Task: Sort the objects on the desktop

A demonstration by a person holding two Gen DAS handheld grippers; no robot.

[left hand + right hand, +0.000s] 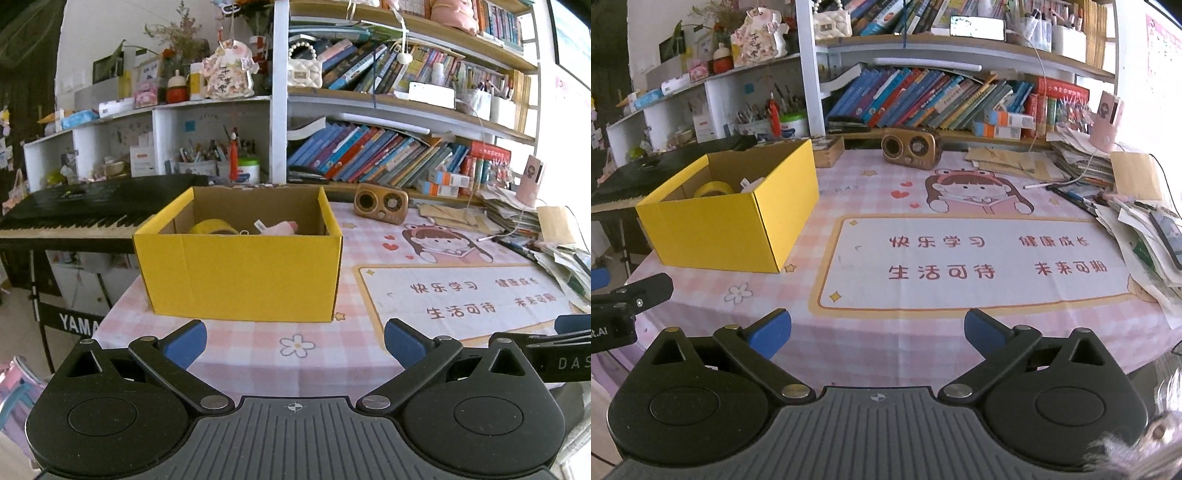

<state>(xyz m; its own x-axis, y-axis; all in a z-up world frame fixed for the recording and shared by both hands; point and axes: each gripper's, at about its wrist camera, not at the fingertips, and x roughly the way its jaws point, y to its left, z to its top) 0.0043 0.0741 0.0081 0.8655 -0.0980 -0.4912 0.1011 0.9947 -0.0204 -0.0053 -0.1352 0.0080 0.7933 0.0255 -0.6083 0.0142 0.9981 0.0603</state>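
A yellow cardboard box (240, 273) stands open on the pink checked tablecloth (295, 365); it also shows in the right wrist view (713, 232). Inside it lie a yellow tape roll (212, 226) and a pink object (280, 227) with a white tag. My left gripper (295, 341) is open and empty, just in front of the box. My right gripper (877, 330) is open and empty, over the mat's front edge, right of the box.
A brown radio-style speaker (910, 147) stands at the back of the table. Stacked papers, pens and a phone (1137, 218) crowd the right edge. A black keyboard (74, 214) sits left of the table. Bookshelves (388, 155) stand behind.
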